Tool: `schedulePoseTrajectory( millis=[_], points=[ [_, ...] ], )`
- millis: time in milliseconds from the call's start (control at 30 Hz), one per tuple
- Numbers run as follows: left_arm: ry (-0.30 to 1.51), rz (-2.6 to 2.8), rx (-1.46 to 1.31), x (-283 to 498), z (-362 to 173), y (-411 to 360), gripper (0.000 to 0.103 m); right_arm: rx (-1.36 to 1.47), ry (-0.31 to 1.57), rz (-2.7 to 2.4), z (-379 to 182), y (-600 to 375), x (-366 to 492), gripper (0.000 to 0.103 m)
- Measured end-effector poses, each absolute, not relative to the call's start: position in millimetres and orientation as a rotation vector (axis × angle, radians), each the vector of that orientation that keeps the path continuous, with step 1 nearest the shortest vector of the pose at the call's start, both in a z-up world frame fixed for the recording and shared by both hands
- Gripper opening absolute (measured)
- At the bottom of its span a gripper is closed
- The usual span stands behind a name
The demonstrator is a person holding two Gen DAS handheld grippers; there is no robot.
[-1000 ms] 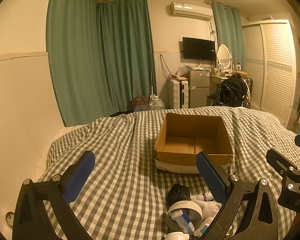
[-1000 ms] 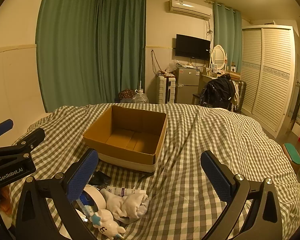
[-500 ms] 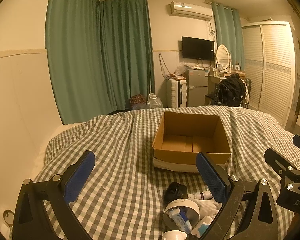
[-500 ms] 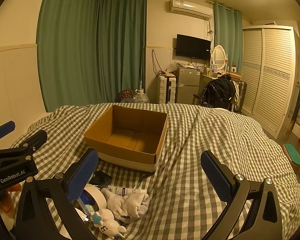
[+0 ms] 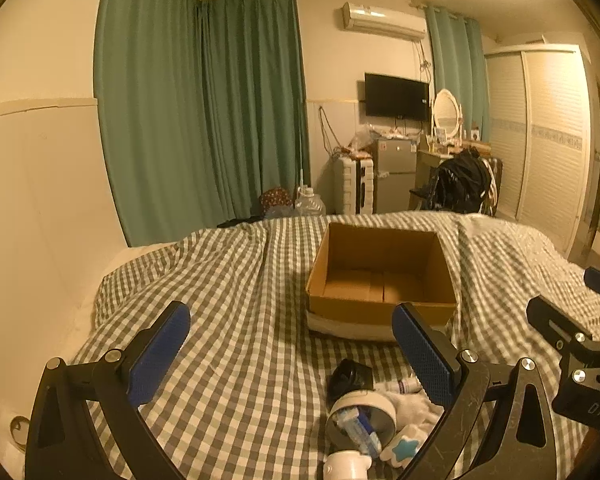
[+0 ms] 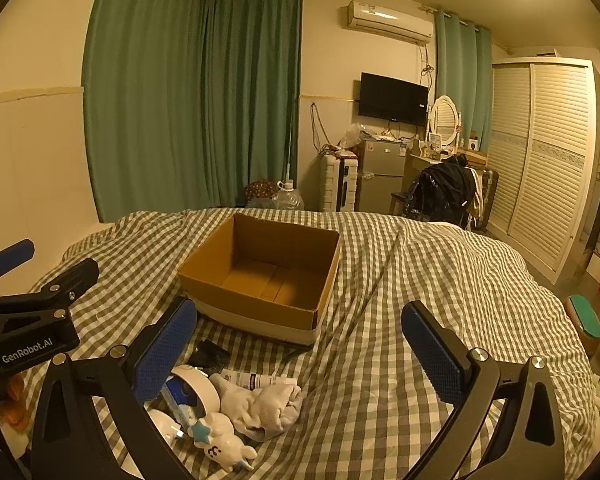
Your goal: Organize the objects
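An empty open cardboard box [image 5: 382,276] [image 6: 266,274] sits on the checked bed. In front of it lies a small pile: a white tape roll [image 6: 196,390] [image 5: 360,414] with a tube inside, a white sock [image 6: 262,404], a white tube [image 6: 256,380], a small black object [image 5: 348,374] [image 6: 210,354] and a white toy with a blue star [image 6: 222,442]. My left gripper [image 5: 290,344] is open and empty above the bed, left of the pile. My right gripper [image 6: 300,340] is open and empty, above the bed, right of the pile.
The checked bedspread [image 6: 420,300] covers the whole bed. A wall [image 5: 28,220] runs along the bed's left side. Beyond the bed stand green curtains [image 5: 204,112], a small fridge [image 6: 382,174], a chair with a black bag [image 6: 440,192] and a white wardrobe [image 6: 540,160].
Both grippers drifted slightly; the box and pile shifted a little in each view. Both grippers stay open and empty.
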State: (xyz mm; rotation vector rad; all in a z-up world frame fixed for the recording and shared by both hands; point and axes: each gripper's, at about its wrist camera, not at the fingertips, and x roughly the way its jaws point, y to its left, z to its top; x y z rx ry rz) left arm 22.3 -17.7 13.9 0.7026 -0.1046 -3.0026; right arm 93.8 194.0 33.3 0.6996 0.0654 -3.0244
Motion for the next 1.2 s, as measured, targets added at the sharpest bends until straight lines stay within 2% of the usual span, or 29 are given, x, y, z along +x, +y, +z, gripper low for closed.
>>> schedulePoseTrajectory(
  millis=[333,533,733,800,833,867,900,933,1033,1100,1167,1200],
  points=[
    [-0.217,-2.933,1.026,20,-55,-9,0.103,0.939,0.086,-2.932,-8,193,82,0.102],
    [-0.280,-2.896,1.205,23,-99,0,0.098,1.071,0.134,-2.874,-40,185,71,0.100],
    [-0.295,-2.883,1.409,25,-129,8,0.079,1.223,0.090,-2.807,-69,186,49,0.096],
    [-0.286,-2.892,1.473,25,-135,10,0.062,1.286,0.056,-2.769,-78,186,37,0.092],
    [-0.285,-2.906,1.494,26,-136,12,0.058,1.312,0.036,-2.750,-83,186,31,0.091],
    [-0.302,-2.918,1.510,27,-137,16,0.049,1.346,0.011,-2.723,-88,186,24,0.089],
    [-0.317,-2.926,1.523,27,-138,20,0.044,1.366,0.002,-2.707,-93,184,19,0.088],
    [-0.338,-2.927,1.524,29,-139,22,0.044,1.387,0.010,-2.697,-97,182,14,0.087],
    [-0.366,-2.931,1.508,32,-139,27,0.044,1.449,0.062,-2.656,-111,172,1,0.070],
    [-0.349,-2.933,1.509,33,-138,26,0.043,1.481,0.085,-2.626,-117,166,-2,0.047],
    [-0.335,-2.938,1.508,34,-135,25,0.043,1.486,0.111,-2.649,-118,165,-2,0.041],
    [-0.328,-2.940,1.508,37,-132,22,0.043,1.478,0.096,-2.649,-116,166,-1,0.035]
  ],
)
